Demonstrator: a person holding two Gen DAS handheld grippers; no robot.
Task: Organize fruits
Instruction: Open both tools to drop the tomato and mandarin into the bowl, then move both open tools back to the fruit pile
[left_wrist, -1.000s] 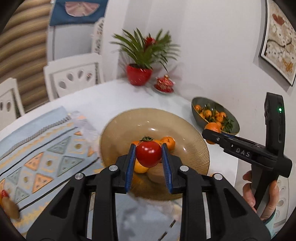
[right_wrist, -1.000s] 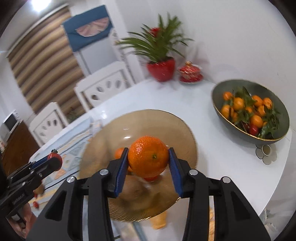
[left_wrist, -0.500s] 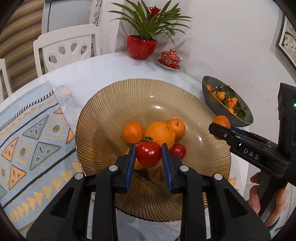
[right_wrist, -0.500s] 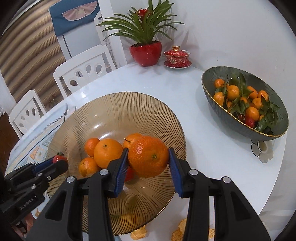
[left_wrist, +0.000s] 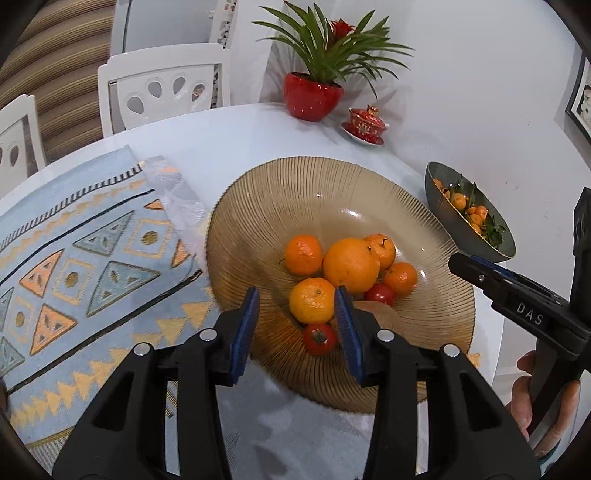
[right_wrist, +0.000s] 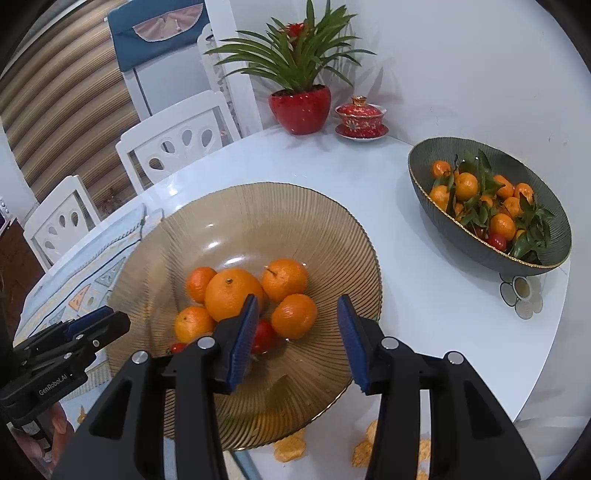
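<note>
Both claws released, empty: left claw (left_wrist: 295, 325), right claw (right_wrist: 295, 339). Tomato (left_wrist: 319, 339) stem-up (lower centre) in amber bowl (left_wrist: 258, 206).

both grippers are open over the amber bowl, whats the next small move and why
Probably lift both grippers straight up and clear. The left gripper and right gripper both stand open with nothing between their fingers, and the oranges and a small tomato already rest in the amber bowl. Rising first avoids nudging the pile.
</note>
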